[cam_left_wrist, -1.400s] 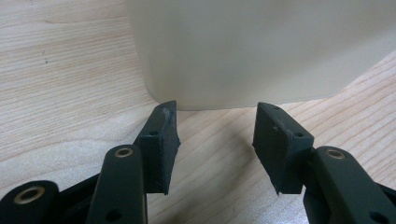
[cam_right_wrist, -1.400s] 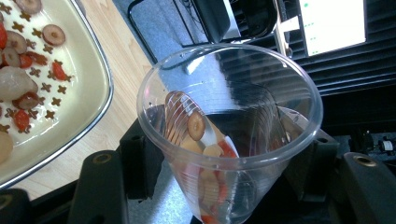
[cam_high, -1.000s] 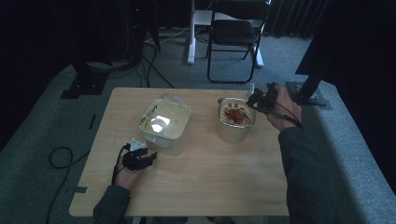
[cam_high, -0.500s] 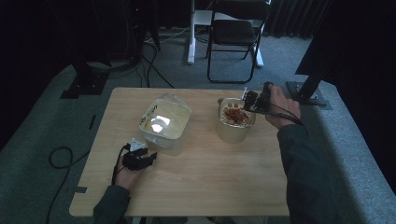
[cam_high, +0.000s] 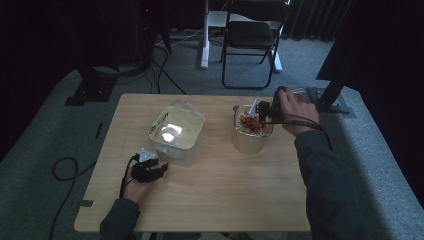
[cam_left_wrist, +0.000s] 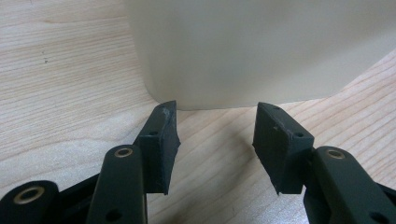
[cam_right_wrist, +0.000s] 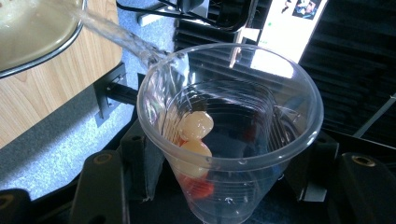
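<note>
Spillage looks the main risk. Going left to right: the left gripper (cam_high: 150, 170) rests on the table (cam_high: 210, 205) with jaws wide and nothing between them, its fingertips just short of the pale tub (cam_left_wrist: 261, 51) ahead. The right gripper (cam_high: 263, 112) is clamped on a clear plastic cup (cam_right_wrist: 229, 135), tipped at the rim of the second tub (cam_high: 252, 135), where red pieces lie. If the tilt runs past that rim, the candies (cam_right_wrist: 196, 135) could drop onto the table; a tighter squeeze might buckle the thin cup. The right gripper view shows 2 pale sweets and a red one inside the cup, which the high view cannot resolve
</note>
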